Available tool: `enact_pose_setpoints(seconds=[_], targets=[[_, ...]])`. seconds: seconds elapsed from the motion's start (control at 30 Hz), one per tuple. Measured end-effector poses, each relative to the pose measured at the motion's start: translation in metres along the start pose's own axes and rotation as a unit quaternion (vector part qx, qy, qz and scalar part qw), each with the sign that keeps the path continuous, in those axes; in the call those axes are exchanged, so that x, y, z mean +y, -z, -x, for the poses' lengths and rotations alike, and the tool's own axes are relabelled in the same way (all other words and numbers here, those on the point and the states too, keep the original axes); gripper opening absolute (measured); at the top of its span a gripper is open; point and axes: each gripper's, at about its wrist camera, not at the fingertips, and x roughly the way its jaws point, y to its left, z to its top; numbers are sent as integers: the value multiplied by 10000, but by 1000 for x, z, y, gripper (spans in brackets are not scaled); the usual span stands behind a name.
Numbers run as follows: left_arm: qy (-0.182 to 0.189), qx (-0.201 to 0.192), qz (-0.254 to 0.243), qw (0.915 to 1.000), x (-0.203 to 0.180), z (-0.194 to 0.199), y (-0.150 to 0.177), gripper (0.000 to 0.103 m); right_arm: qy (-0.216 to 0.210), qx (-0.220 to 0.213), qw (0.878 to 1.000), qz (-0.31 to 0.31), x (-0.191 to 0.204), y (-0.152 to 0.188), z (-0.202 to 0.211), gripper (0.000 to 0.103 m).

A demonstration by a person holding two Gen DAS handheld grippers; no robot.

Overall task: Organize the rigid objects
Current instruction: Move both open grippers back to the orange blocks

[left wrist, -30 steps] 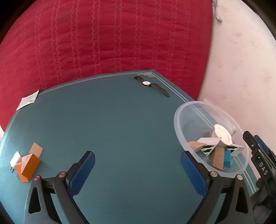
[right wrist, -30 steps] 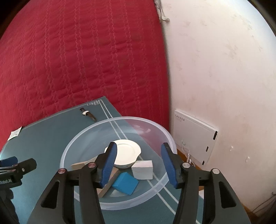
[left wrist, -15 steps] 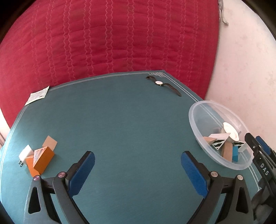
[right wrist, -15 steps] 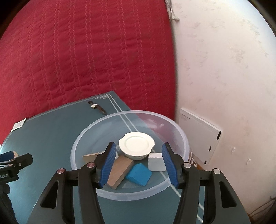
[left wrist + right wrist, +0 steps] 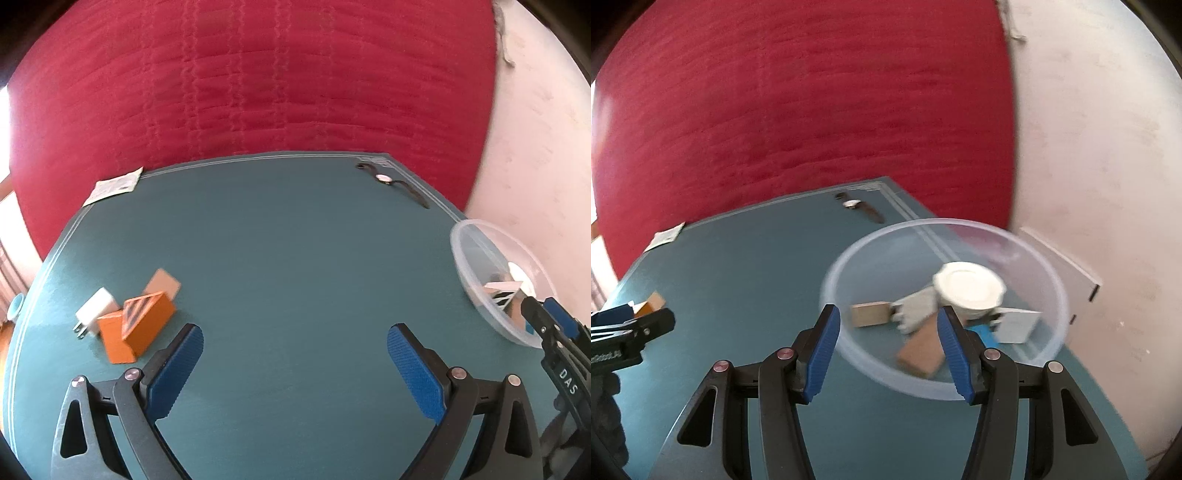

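Clear round plastic bowl (image 5: 945,310) sits at the right edge of the teal table (image 5: 288,258). Inside: white round lid (image 5: 969,291), tan wooden block (image 5: 870,314), brown flat block (image 5: 919,352), grey block (image 5: 916,310), blue block (image 5: 984,332), white box (image 5: 1019,325), all loosely piled. Right gripper (image 5: 890,339) hovers at the bowl's near rim, jaws partly apart, nothing held. Left gripper (image 5: 295,362) spread wide, empty, over bare table. Left side of table: orange cardboard box (image 5: 136,330), white plug charger (image 5: 94,310), tan card (image 5: 162,284), touching in a cluster. Black wristwatch (image 5: 391,182) near far corner.
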Motion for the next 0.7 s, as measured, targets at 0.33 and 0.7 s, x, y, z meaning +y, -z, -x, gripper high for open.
enact_pose_setpoints(seconds=[0.33, 0.7], targets=[[-443, 72, 233, 9987, 54, 8, 15, 102, -1021, 444, 9930, 400, 55, 2, -10, 56], [-951, 80, 680, 9931, 114, 16, 30, 102, -1831, 1067, 9746, 727, 109, 12, -22, 56]])
